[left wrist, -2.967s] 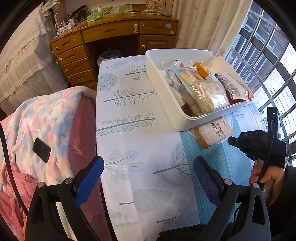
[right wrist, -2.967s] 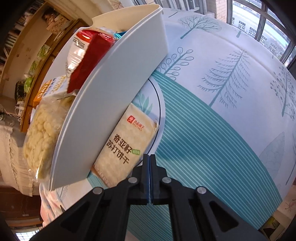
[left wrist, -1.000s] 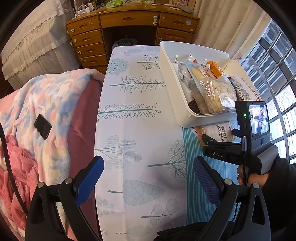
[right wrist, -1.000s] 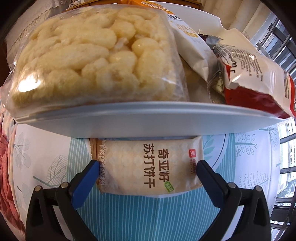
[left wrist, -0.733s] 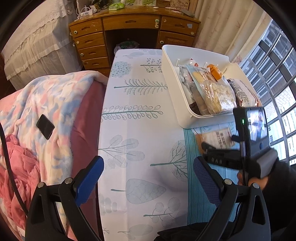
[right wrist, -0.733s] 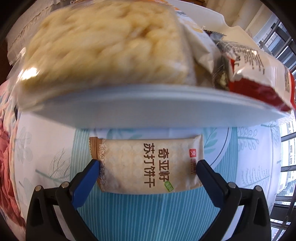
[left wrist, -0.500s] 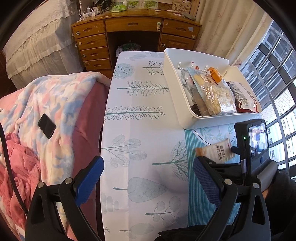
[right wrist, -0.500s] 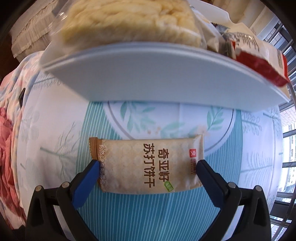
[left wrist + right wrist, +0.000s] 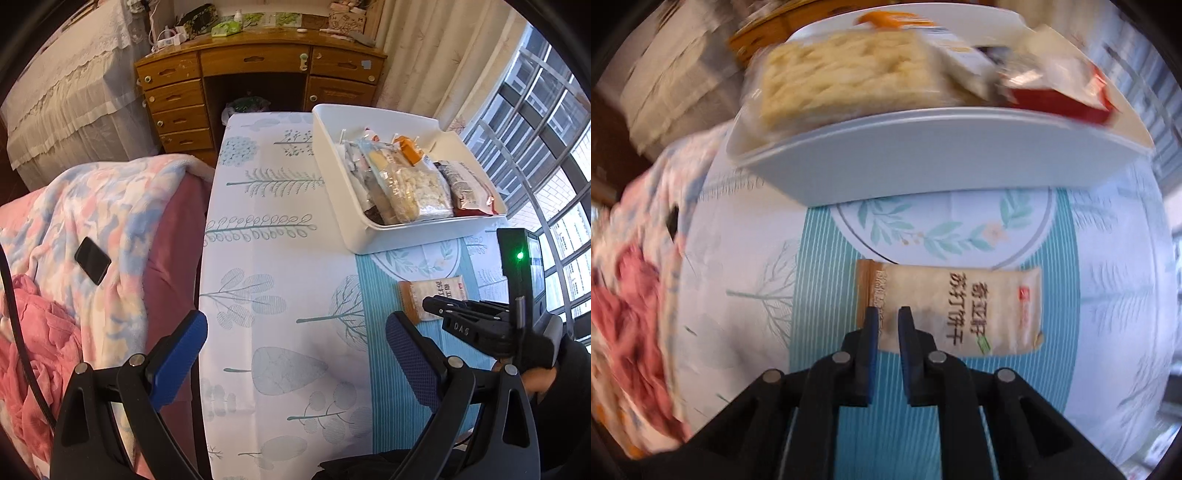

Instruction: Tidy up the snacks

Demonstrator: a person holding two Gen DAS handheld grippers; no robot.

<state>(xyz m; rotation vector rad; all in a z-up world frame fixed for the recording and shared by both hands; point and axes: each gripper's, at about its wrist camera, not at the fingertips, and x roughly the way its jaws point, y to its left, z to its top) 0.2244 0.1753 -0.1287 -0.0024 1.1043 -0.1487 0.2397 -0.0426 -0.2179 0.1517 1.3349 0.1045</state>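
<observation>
Right gripper [image 9: 885,317]: jaws nearly together, a narrow gap showing between the pads. They are sitting over the near left edge of the cracker packet [image 9: 955,308]; whether the pads are nipping the wrapper's edge or only hovering above it, the blurred wrist view is not settling. The left wrist view is showing the tips over the packet's near edge, and the packet looks flat on the tablecloth [image 9: 280,295].

Packet's long axis is running across the right gripper's line of sight, brown sealed end to the left, most of its length lying right of the pads. Beyond it, the white bin [image 9: 923,155] of snacks, near wall facing the gripper, clear of the packet.

Left gripper [image 9: 295,354]: jaws spread wide, empty, well to the left of the packet. Right hand is plainly the nearer.

Judgement: the packet is going forward and up over that wall.
</observation>
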